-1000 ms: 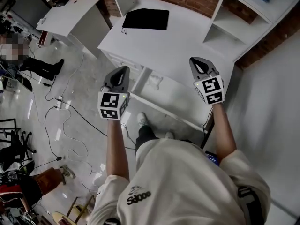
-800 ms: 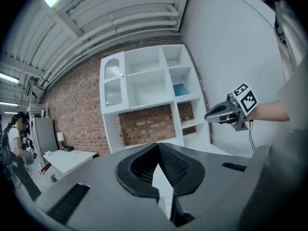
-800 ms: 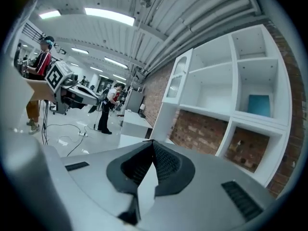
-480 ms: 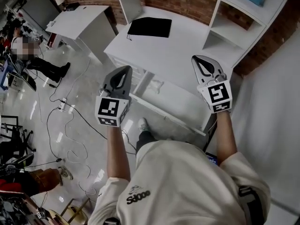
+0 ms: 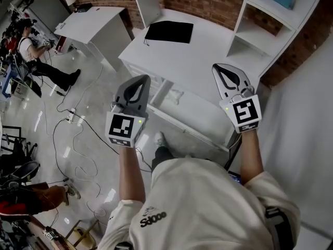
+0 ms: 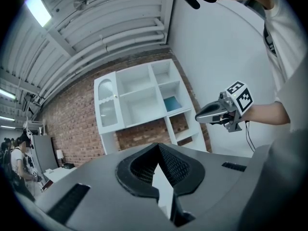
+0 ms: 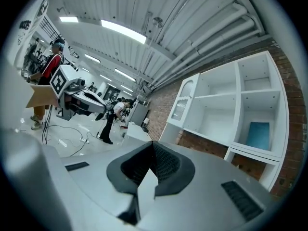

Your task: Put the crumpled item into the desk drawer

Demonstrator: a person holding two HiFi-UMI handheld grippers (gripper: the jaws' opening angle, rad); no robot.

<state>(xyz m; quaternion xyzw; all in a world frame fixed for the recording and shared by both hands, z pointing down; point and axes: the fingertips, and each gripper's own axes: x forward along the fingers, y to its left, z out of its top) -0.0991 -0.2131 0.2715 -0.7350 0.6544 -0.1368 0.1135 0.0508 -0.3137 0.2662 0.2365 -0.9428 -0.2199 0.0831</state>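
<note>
Black item (image 5: 169, 32) on desk (image 5: 208, 56), detail unclear; well beyond fingertips of my left gripper (image 5: 141, 80) and right gripper (image 5: 218, 69), both closed and empty.

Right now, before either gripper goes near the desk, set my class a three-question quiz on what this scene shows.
1. True or false: the black item lies on top of the white desk.
2. The right gripper has its jaws: A) shut with nothing between them; B) shut on the black item; C) wide open.
3. Fill in: the wall behind the desk is made of ____.
Key: 1 true; 2 A; 3 brick.
</note>
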